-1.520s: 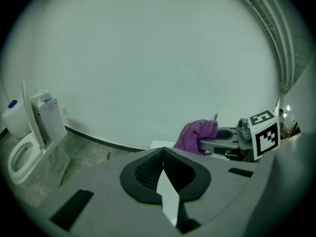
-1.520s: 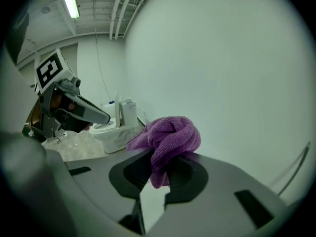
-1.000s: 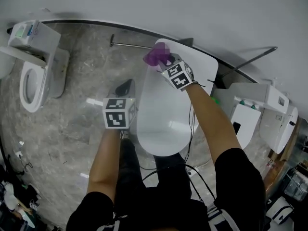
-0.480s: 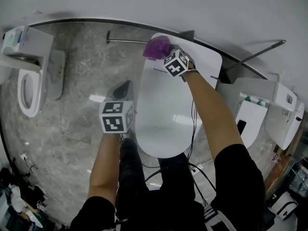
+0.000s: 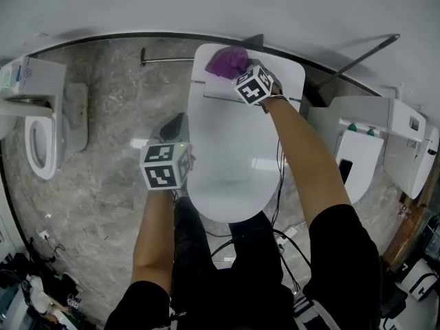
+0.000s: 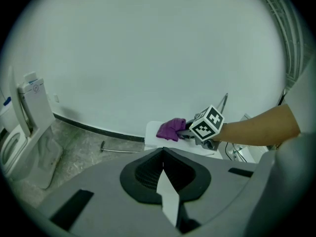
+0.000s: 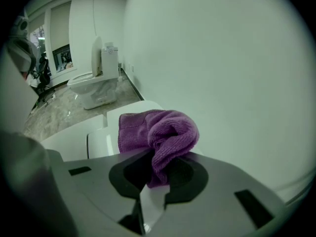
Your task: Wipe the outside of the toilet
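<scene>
A white toilet (image 5: 230,160) with its lid down stands below me, its tank (image 5: 282,74) against the wall. My right gripper (image 5: 242,74) is shut on a purple cloth (image 5: 227,62), which rests bunched on the left part of the tank top. In the right gripper view the cloth (image 7: 158,130) hangs folded from the right gripper (image 7: 150,174). My left gripper (image 5: 174,126) hovers over the floor left of the bowl, shut and holding nothing. In the left gripper view the left gripper (image 6: 163,154) faces the cloth (image 6: 171,129) on the tank (image 6: 152,136).
A second toilet (image 5: 41,126) with its seat showing stands at the far left, and more white toilets (image 5: 361,157) stand at the right. A metal bar (image 5: 168,59) lies on the marble floor by the wall. Cables (image 5: 278,236) run beside the person's legs.
The right gripper has slid the purple cloth from the tank's left edge inward across its top. The left gripper has hardly moved.
</scene>
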The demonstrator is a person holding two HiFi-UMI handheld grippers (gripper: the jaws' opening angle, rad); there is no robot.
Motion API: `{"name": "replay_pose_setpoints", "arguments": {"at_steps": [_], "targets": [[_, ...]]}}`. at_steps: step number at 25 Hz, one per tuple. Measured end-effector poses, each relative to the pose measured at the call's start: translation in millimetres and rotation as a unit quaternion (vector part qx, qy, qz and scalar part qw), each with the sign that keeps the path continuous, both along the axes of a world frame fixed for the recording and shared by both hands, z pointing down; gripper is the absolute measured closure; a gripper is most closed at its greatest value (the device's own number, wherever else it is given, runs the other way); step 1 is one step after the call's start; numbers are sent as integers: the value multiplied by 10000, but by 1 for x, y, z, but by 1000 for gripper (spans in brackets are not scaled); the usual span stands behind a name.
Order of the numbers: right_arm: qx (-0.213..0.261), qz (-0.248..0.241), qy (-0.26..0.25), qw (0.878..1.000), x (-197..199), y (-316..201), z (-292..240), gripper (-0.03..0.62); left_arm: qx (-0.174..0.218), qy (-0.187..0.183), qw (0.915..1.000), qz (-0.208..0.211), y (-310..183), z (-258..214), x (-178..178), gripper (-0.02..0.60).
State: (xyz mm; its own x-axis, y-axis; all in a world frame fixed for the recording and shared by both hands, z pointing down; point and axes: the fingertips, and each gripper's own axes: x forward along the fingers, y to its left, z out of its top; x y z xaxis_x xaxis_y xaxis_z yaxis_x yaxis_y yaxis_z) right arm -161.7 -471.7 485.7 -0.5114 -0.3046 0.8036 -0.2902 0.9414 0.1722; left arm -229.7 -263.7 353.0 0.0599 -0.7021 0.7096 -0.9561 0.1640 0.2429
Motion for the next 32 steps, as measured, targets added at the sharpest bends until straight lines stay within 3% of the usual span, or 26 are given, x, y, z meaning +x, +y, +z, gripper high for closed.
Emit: {"name": "replay_pose_setpoints", "arguments": {"at_steps": [8, 20, 32], "targets": [[-426, 755, -18, 9962, 85, -24, 5, 531, -82, -4, 9996, 255, -16, 8, 47, 572], [-446, 1000, 33, 9940, 175, -50, 5, 531, -96, -81, 9978, 657, -48, 8, 123, 572], [-112, 942, -47, 9955, 250, -69, 8, 531, -351, -138, 9953, 891, -64, 35, 170, 572]]}}
